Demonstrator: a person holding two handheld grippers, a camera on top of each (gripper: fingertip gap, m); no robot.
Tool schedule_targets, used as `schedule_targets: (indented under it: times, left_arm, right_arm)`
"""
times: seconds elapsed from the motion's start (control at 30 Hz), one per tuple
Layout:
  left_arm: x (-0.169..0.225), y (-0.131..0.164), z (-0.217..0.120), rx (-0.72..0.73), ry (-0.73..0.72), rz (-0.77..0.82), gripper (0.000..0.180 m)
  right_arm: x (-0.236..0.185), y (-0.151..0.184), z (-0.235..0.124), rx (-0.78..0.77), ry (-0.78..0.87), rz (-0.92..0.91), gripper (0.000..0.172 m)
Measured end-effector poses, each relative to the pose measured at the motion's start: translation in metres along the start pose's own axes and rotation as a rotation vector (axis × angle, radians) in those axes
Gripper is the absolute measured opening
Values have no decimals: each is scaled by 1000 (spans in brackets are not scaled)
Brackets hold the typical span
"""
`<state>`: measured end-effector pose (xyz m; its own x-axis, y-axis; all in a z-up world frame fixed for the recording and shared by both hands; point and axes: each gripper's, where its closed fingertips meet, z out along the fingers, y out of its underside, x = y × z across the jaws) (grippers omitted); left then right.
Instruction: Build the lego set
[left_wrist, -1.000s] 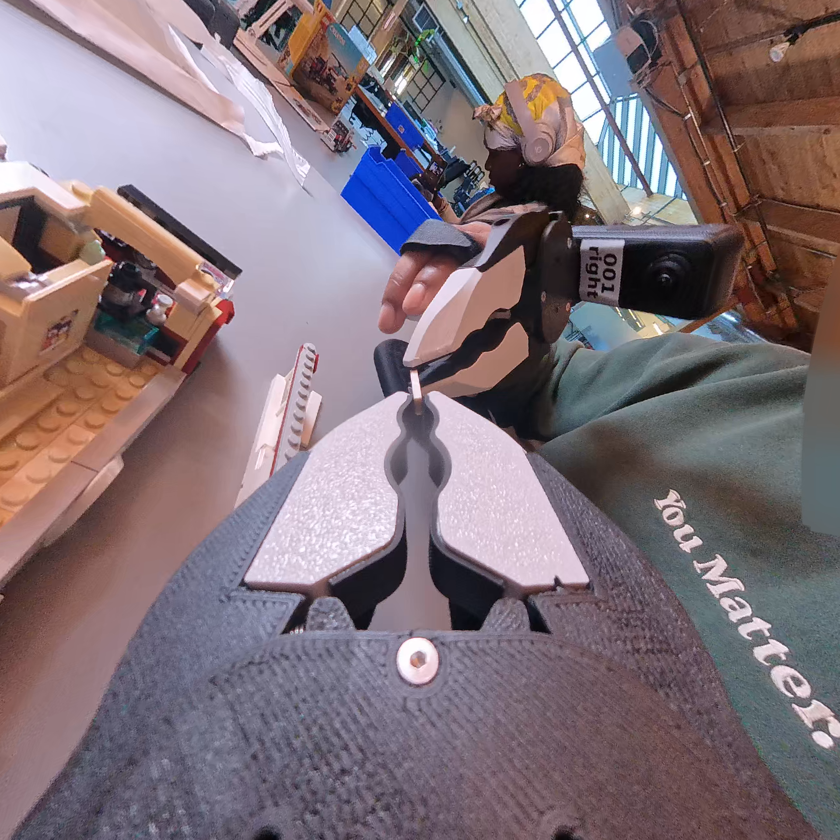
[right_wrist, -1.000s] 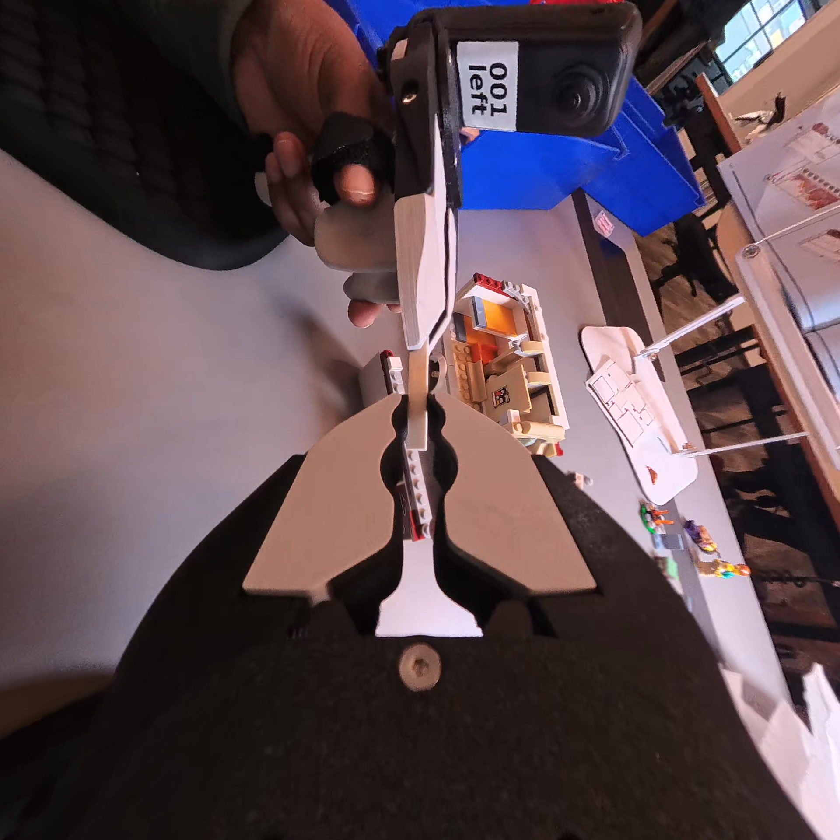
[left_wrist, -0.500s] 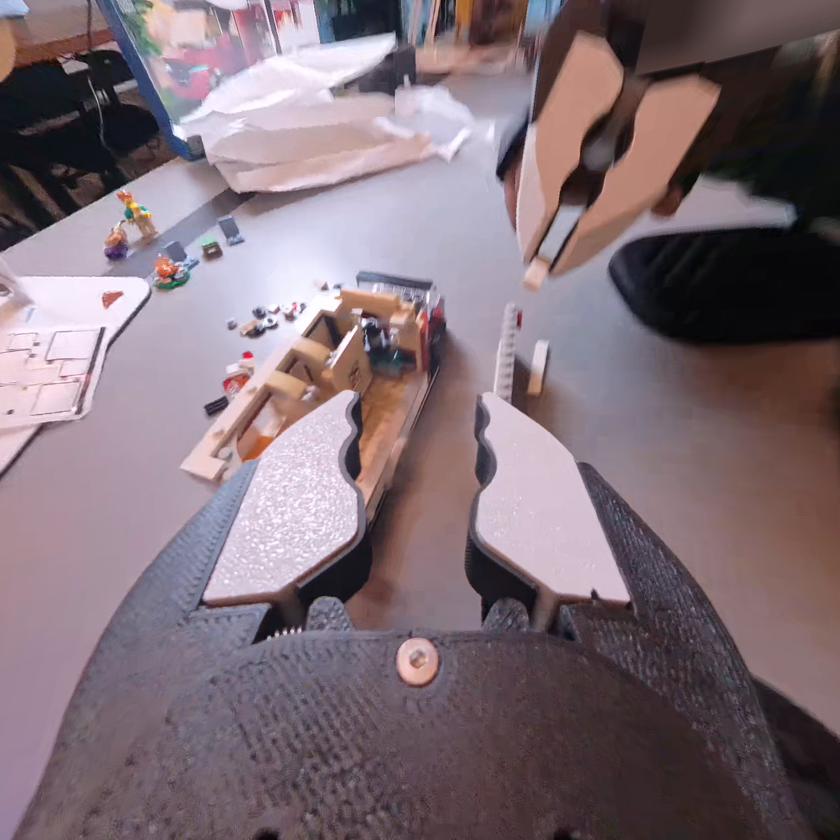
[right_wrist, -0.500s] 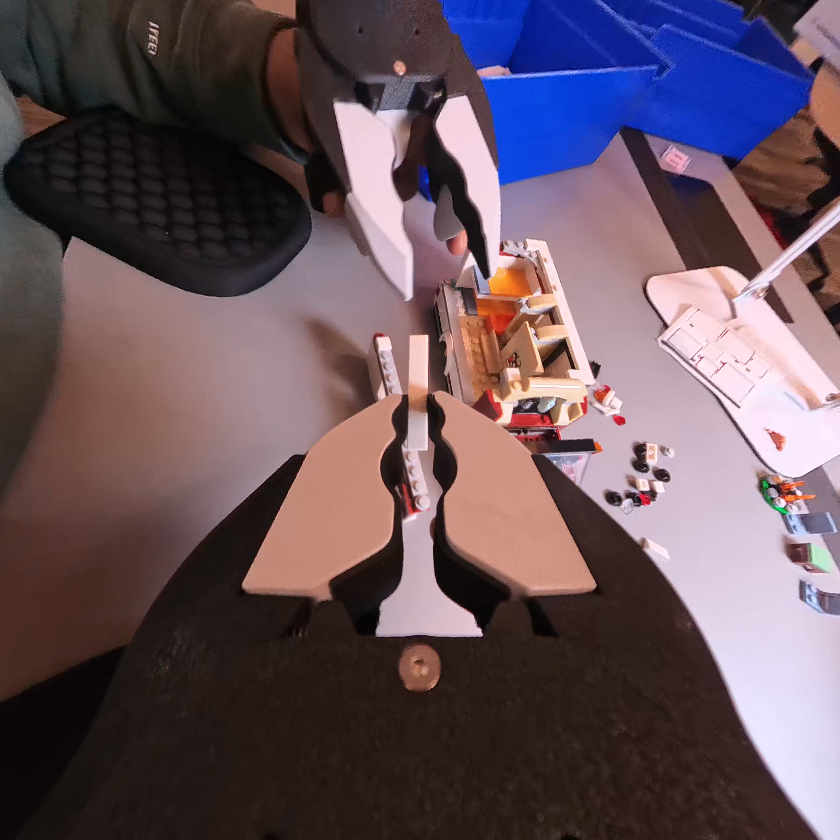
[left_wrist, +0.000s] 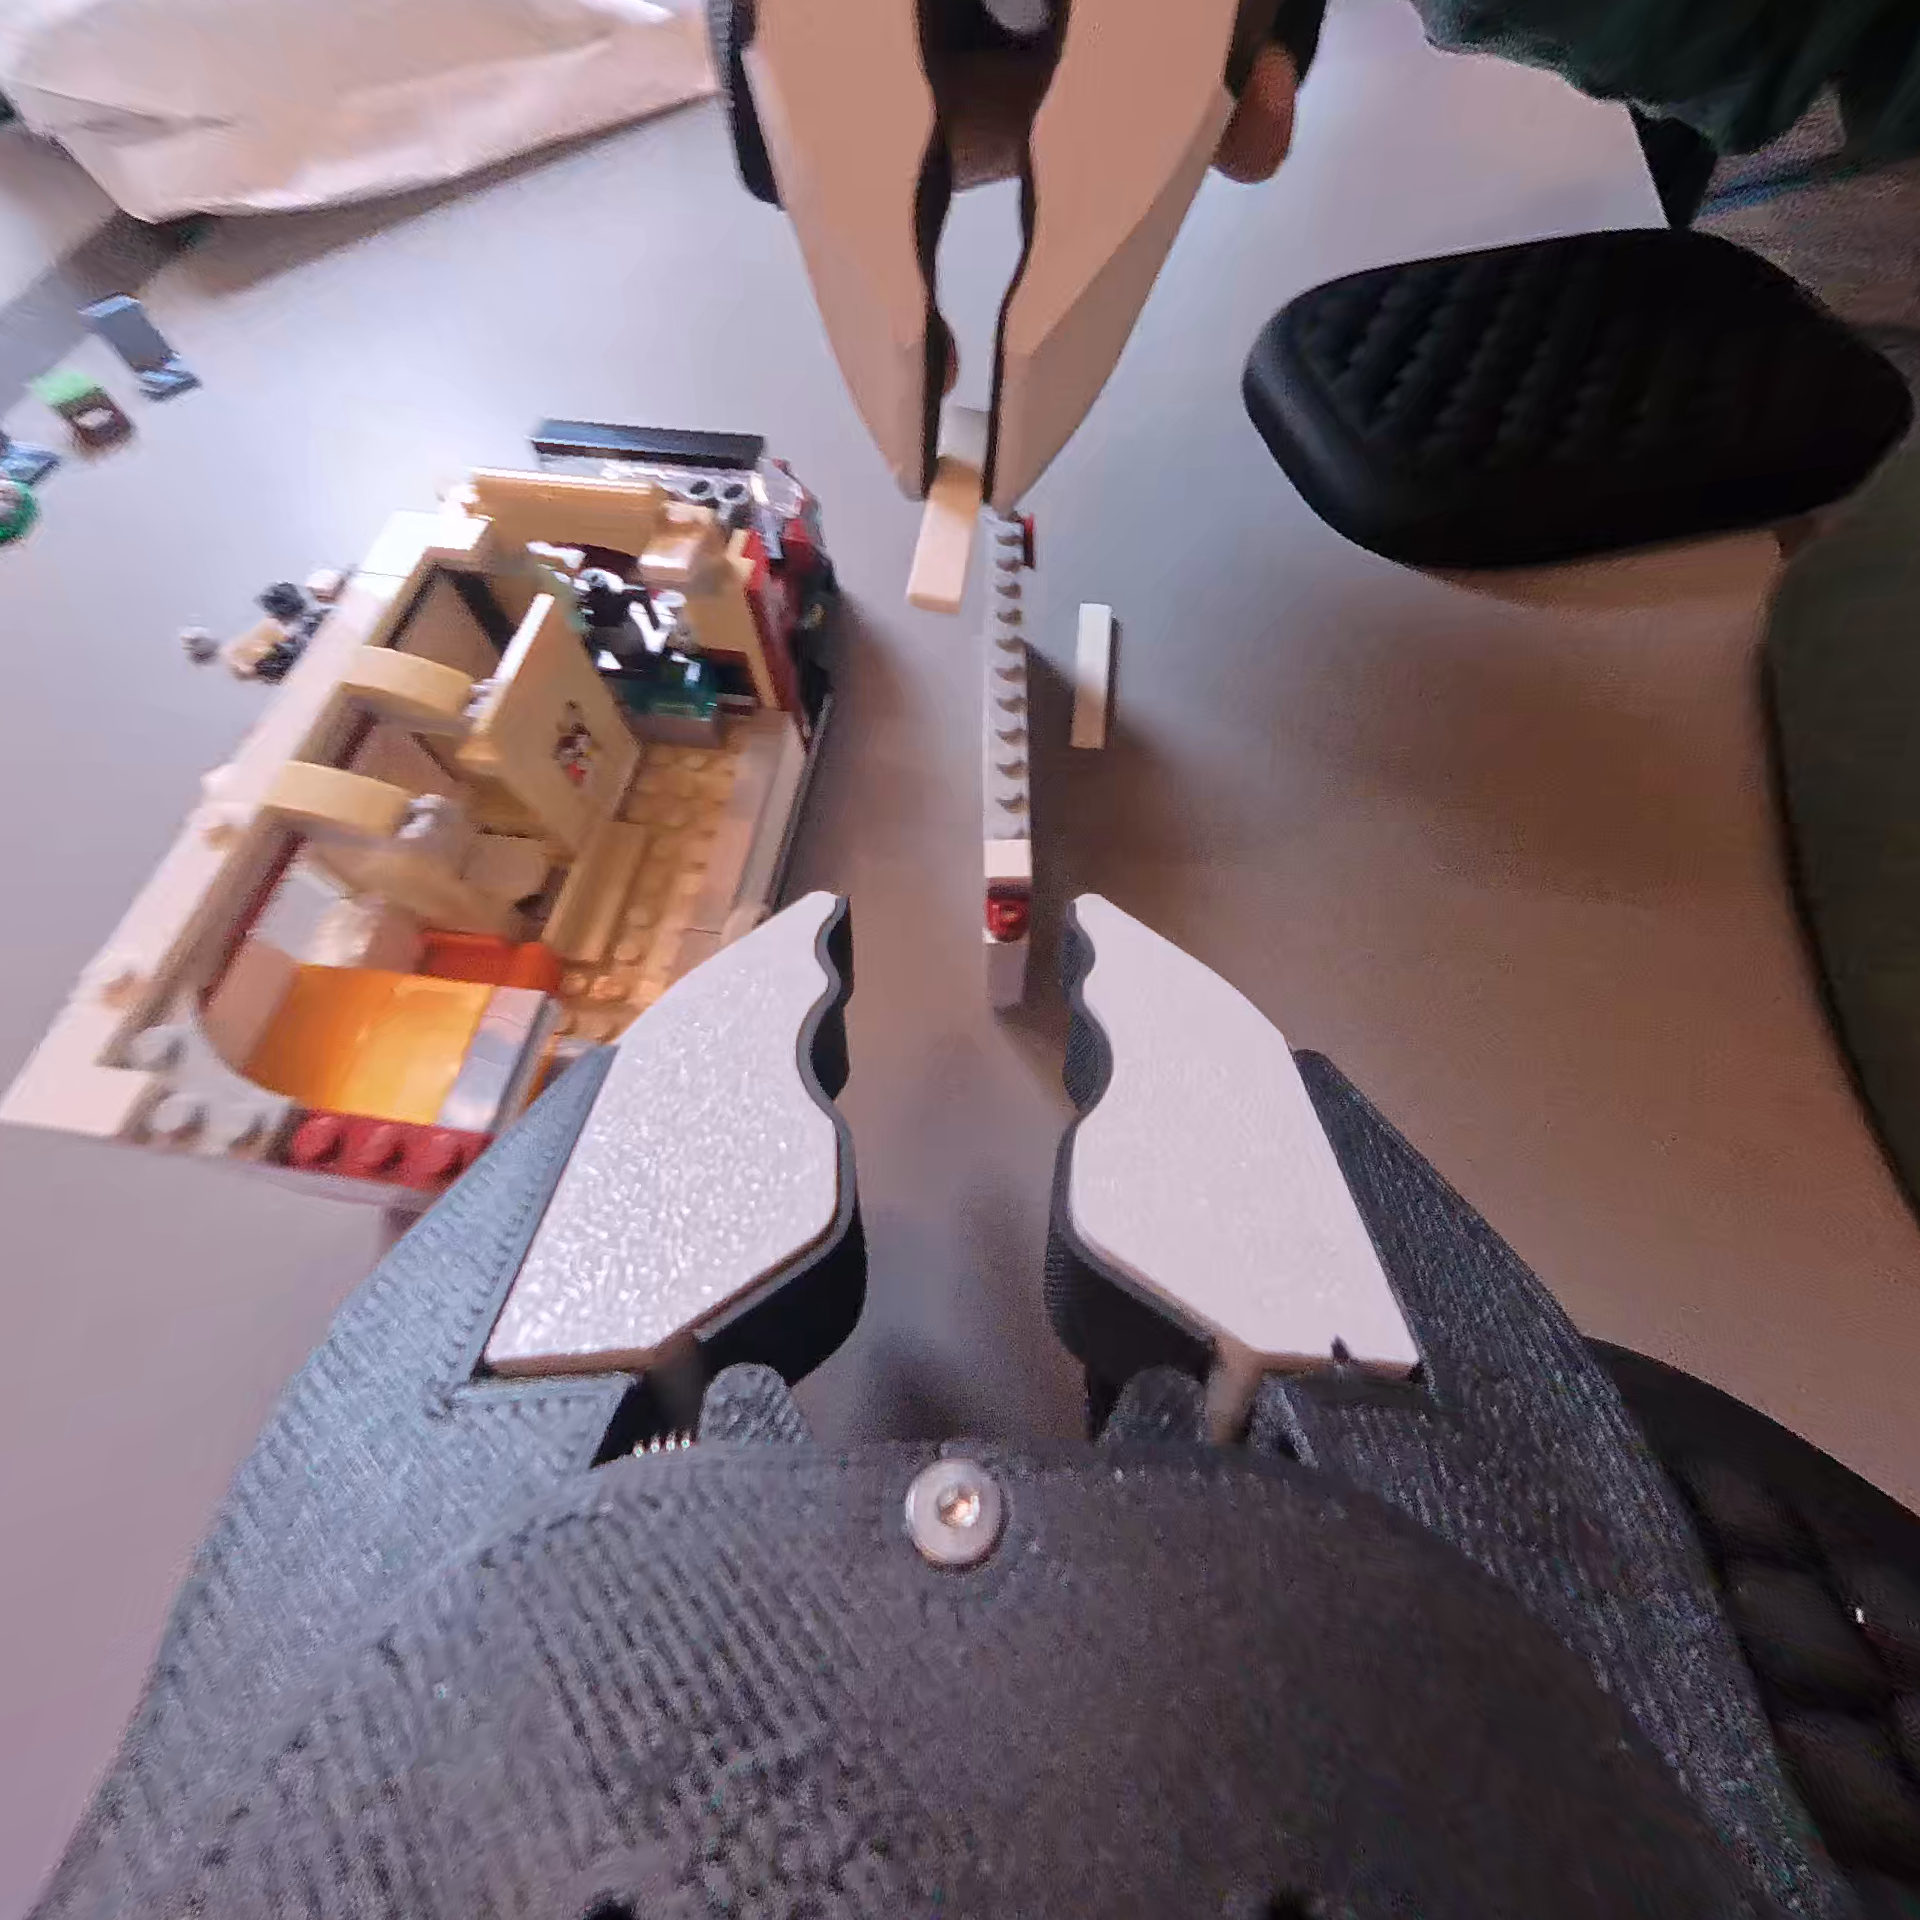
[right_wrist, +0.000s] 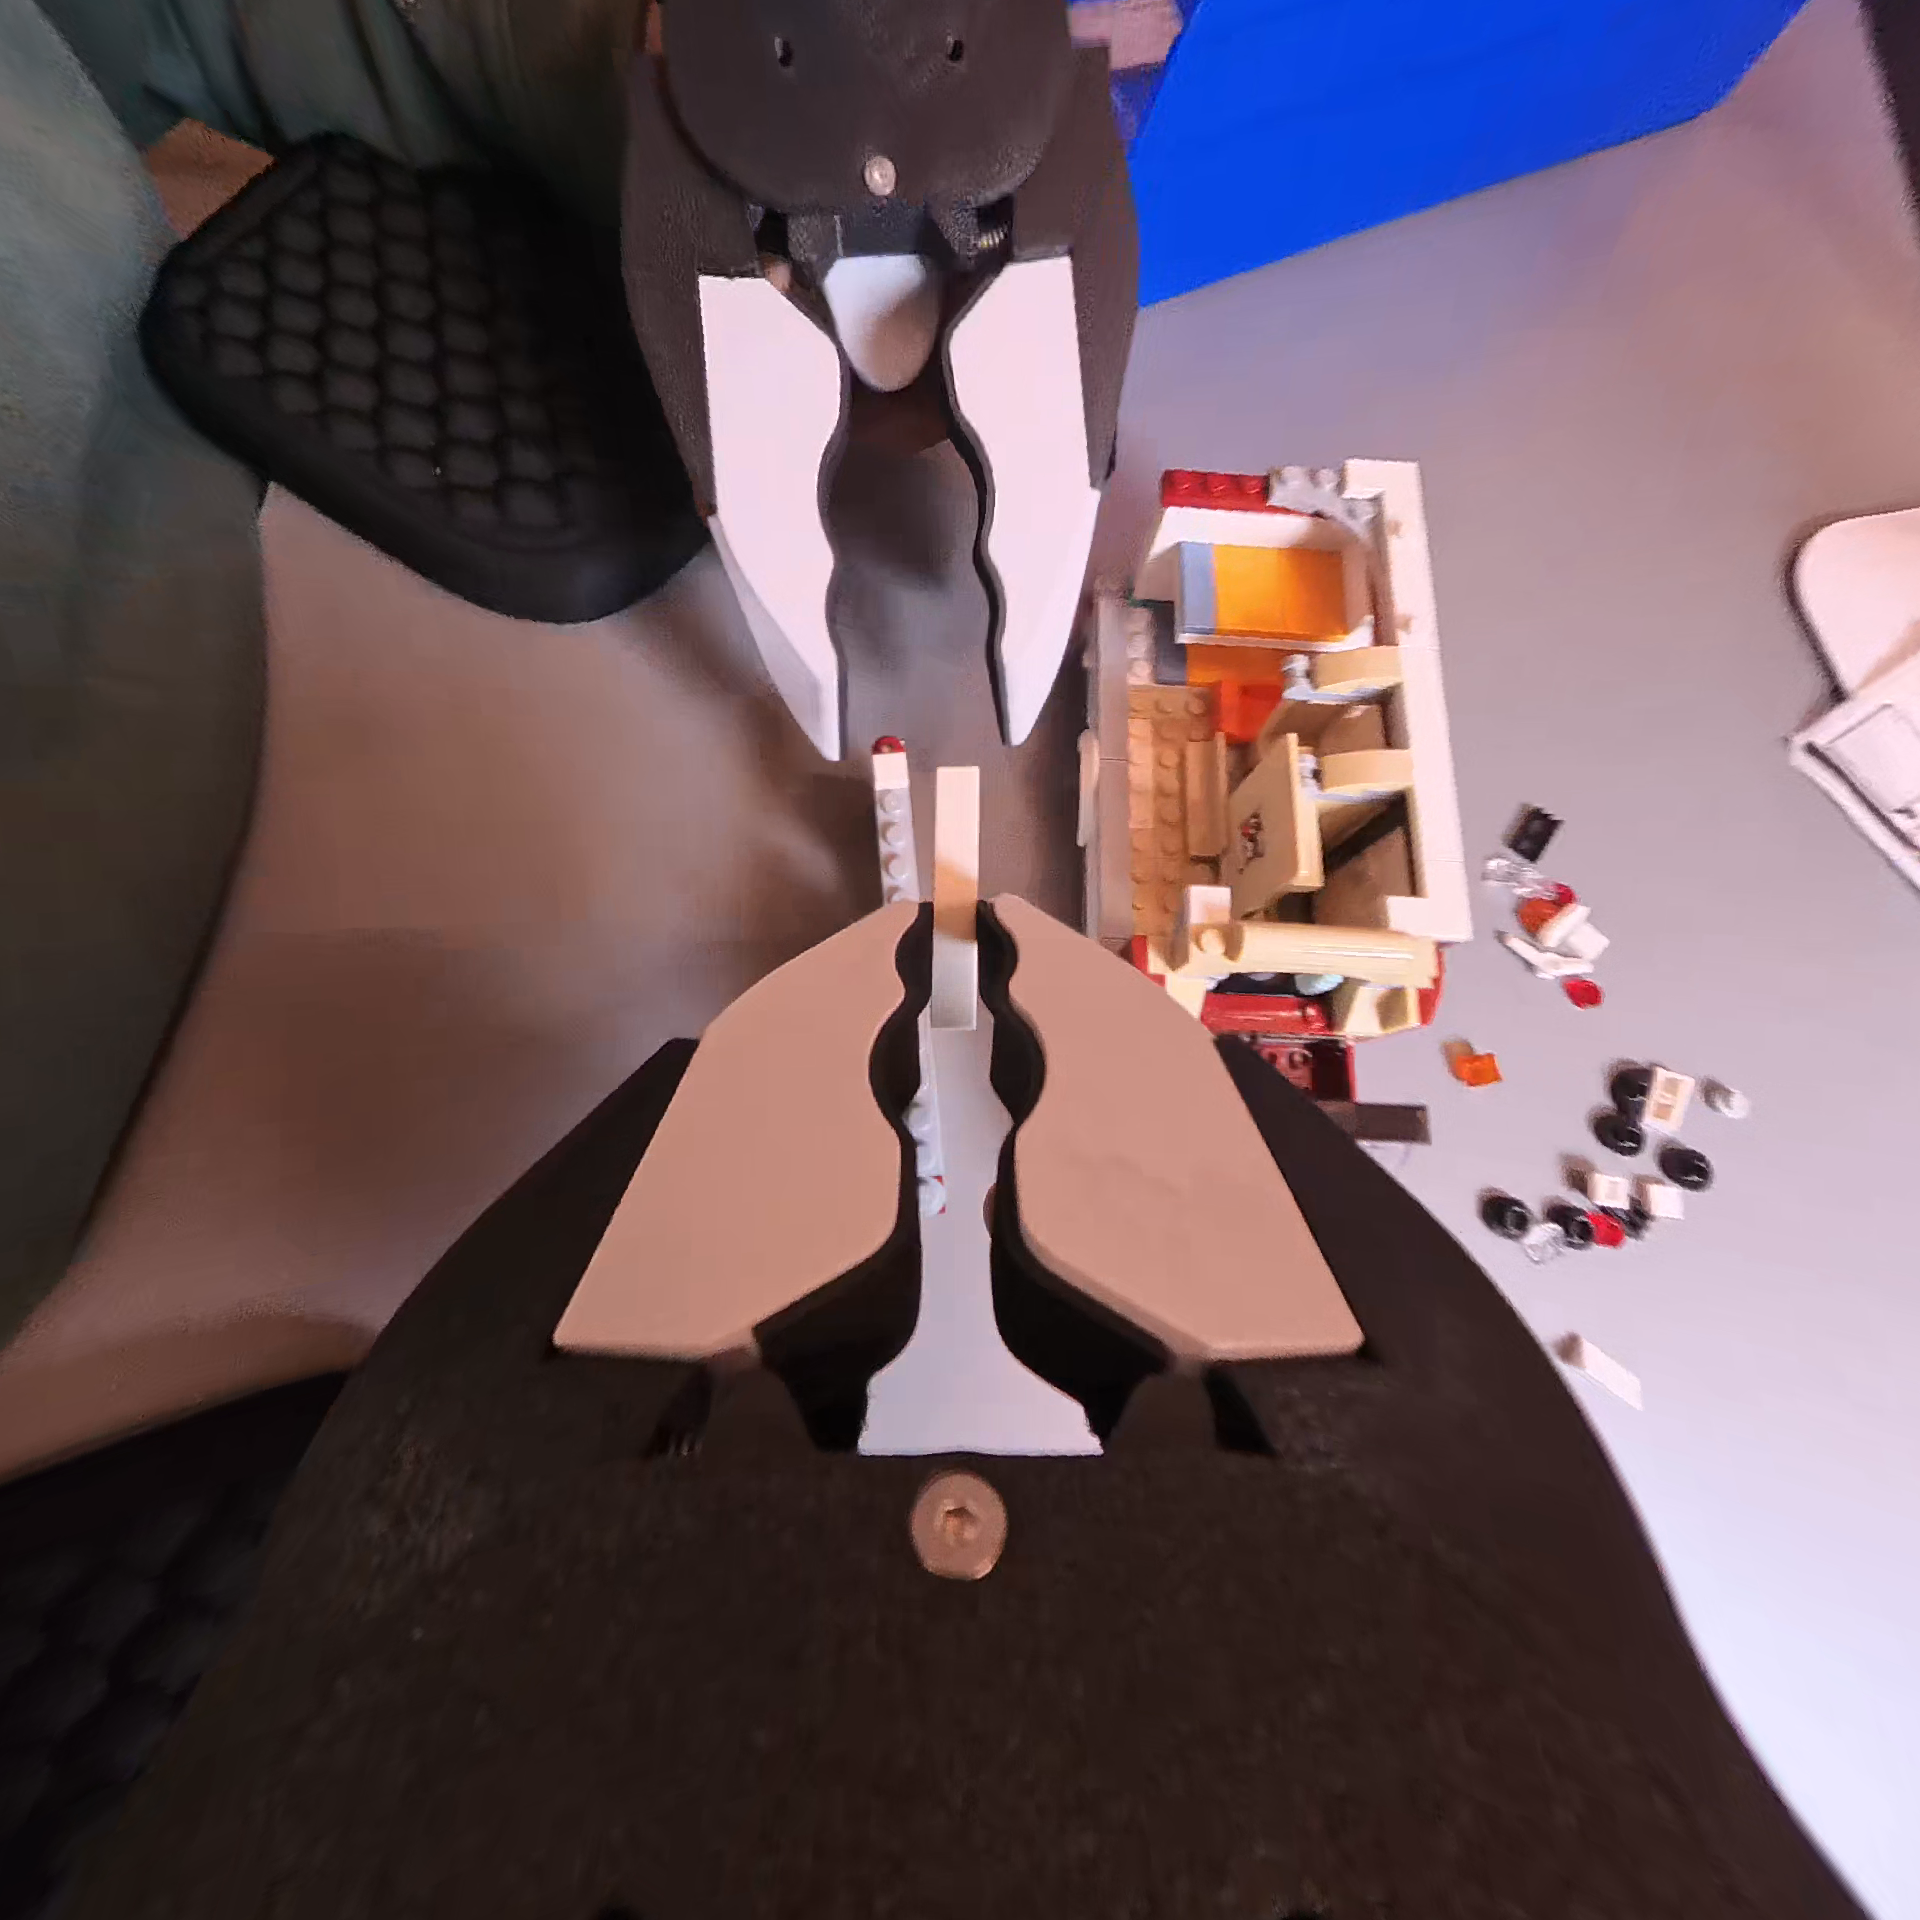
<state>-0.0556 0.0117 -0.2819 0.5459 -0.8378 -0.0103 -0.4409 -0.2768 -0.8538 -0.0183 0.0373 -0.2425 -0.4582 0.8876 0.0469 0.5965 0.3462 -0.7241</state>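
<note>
no legible writing (small stickers blurred)

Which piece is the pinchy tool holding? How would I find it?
Find the big tan toy-brick house on the grey table. Beside it lies a long studded strip. The right gripper pinches a smooth white bar above it: no studs, lifted.

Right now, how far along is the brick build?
Looks done: the tan-and-white brick model has floor, walls and orange interior.
In hand: the right gripper is shut on a smooth white tile strip; the left gripper is open, above the long studded white strip.
Left: that strip, a short white tile and small loose pieces.
</note>
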Motion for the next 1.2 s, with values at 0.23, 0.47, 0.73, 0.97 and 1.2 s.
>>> schedule_targets:
  times: [0.23, 0.47, 0.73, 0.97, 1.2]
  left_arm:
    - [8, 4, 17, -29, -10, 68, 8]
    - [12, 3, 19, -26, 6, 36, 8]
    - [12, 3, 19, -22, 7, 20, 8]
    - [13, 2, 21, -18, 6, 24, 14]
    - [12, -6, 19, 35, -3, 26, 14]
  right_arm:
    - [-12, 10, 18, -93, -82, 2, 7]
    - [-16, 15, 27, -188, -117, -2, 7]
    - [-18, 18, 29, -227, -120, 4, 7]
    - [-17, 19, 30, -240, -118, 10, 7]
    - [-16, 19, 30, -244, -114, 18, 7]
